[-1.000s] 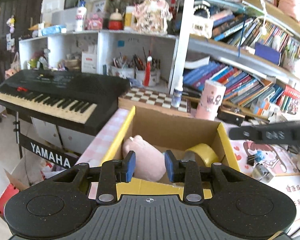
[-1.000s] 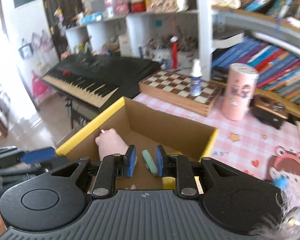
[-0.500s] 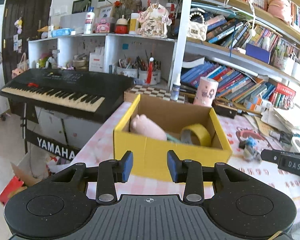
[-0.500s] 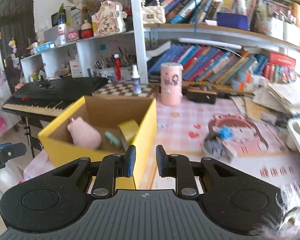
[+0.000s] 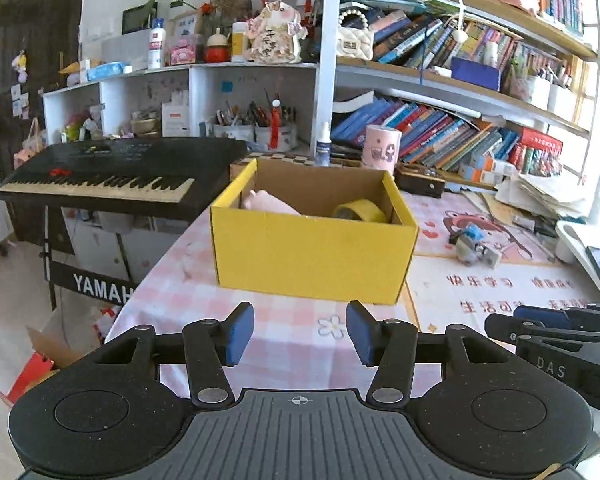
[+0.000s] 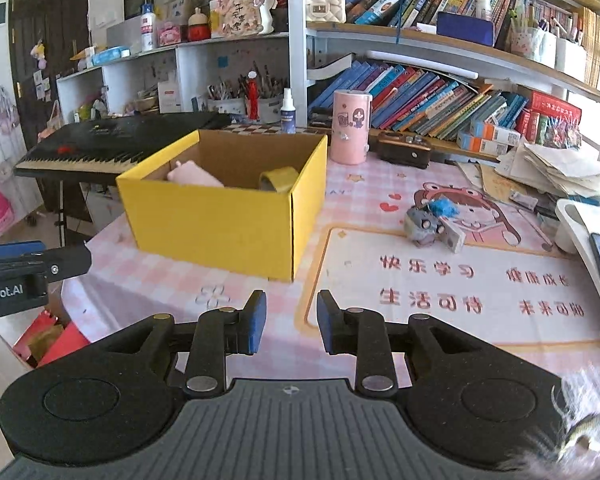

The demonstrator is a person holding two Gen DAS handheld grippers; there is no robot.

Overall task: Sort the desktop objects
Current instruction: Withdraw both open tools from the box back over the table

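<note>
A: Where is the next thing to pick up?

B: The small grey toy (image 6: 424, 224) with the blue tuft lies on the play mat (image 6: 452, 280), ahead and to the right of the right claw (image 6: 291, 322). It is well apart from the yellow box (image 6: 216, 220). I cannot tell which way it lies long.

A: Which claw is nearer?

B: The right claw. The left claw (image 5: 300, 332) faces the box front instead.

A: Are the claws holding anything?

B: No. Both are apart and opening, with nothing between them. The left one is wider.

A: What changed?

B: A second ago both claws were over the box. Now they are back from it. The pink plush (image 5: 268, 204) and the tape roll (image 5: 360, 210) sit inside.
</note>
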